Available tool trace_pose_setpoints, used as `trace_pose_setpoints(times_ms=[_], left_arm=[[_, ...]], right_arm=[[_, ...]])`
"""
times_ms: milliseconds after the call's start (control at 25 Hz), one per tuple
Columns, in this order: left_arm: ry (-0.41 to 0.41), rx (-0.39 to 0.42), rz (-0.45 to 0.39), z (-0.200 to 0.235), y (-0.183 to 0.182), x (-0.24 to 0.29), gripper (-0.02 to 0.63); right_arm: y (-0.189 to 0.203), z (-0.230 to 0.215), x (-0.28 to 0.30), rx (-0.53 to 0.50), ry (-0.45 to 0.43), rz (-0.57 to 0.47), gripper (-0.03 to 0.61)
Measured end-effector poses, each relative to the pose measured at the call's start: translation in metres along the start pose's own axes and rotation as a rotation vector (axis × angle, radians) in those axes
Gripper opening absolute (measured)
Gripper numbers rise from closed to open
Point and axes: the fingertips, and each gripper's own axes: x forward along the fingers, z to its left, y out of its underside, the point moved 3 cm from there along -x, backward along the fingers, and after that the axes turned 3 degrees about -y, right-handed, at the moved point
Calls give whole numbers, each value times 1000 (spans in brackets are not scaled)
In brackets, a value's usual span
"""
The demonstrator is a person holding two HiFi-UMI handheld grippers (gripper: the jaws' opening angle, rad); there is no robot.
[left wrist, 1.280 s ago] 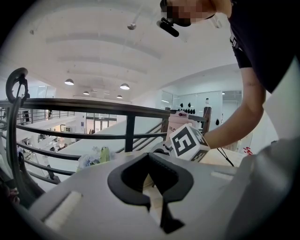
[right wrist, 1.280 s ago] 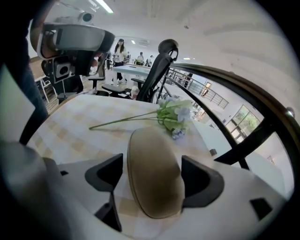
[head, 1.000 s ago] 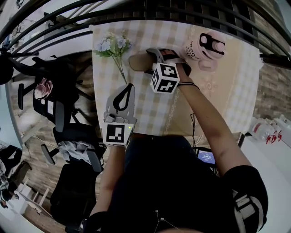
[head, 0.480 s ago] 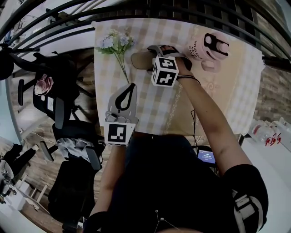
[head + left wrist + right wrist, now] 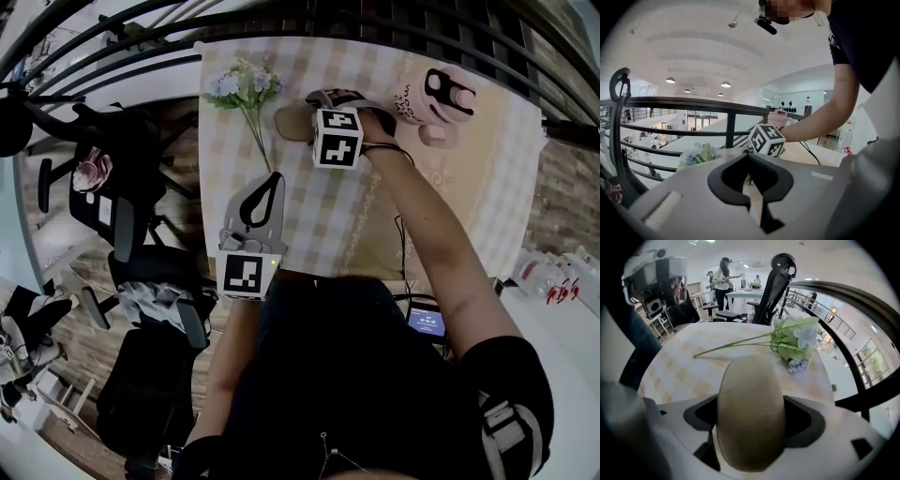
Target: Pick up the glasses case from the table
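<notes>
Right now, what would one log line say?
right gripper: shut on glasses case | left gripper: shut, empty | flowers: beside case

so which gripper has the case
The right gripper: its jaws are shut on the tan case. The left gripper is shut with nothing in it.

Light: bright, even indoor light; round ceiling lamps (image 5: 670, 80) glow overhead.
Shadows: soft and faint on the desk (image 5: 487, 187).
Distortion: strong fisheye bending, dark vignetted corners.
Focus: near glasses case (image 5: 751, 413) slightly soft.
</notes>
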Motion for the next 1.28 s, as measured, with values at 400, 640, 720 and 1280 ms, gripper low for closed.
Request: trace_pose_setpoints(times_ms=[400,640,720,1280], left_arm=[[-3,21,-20,0,0,-15,11],[5,53,-58,-3,-3,-29,11],[7,55,-67,-5,-4,-35,11],[35,88,-124,-18,-11,-80,11]], right_arm=[[-7,9,-10,-26,87,17,379],[-11,19,-32,21,171,-2,379],[-13,25,-41,43,197,-14,379],[-21,84,-92,184,357,-37,379]])
